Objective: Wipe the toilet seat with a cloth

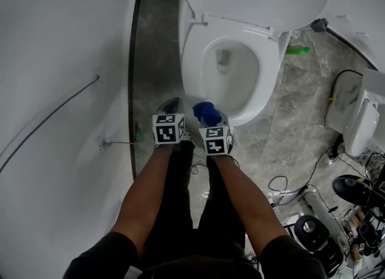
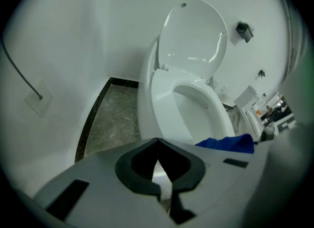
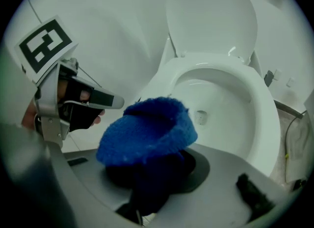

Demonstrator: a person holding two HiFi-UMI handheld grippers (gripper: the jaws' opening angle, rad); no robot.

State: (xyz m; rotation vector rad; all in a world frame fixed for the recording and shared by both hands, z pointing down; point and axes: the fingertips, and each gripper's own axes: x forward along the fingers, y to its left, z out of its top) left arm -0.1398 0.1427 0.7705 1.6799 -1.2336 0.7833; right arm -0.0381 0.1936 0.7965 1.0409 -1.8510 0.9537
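Right gripper (image 1: 211, 119) fingers clamp blue cloth (image 3: 147, 131) near toilet seat (image 1: 269, 67) front; left gripper (image 2: 158, 141) fingers closed, empty

Left of my jaws: plain white wall (image 1: 60, 61), with a thin dark cable (image 1: 54, 115) running diagonally down to a white socket plate (image 2: 38, 98). A dark border strip (image 1: 136, 61) sits where the wall meets the floor. Floor (image 1: 301, 109) ahead and right of the jaws is glossy grey marbled tile. Small green item (image 1: 298, 50) lies on it ahead-right. Further right there's a white boxy unit (image 1: 361, 121) with a lead. Behind-right: loose floor cables (image 1: 283, 187), what looks like a power strip (image 1: 316, 201), and black gear (image 1: 355, 190). Light is even and diffuse.
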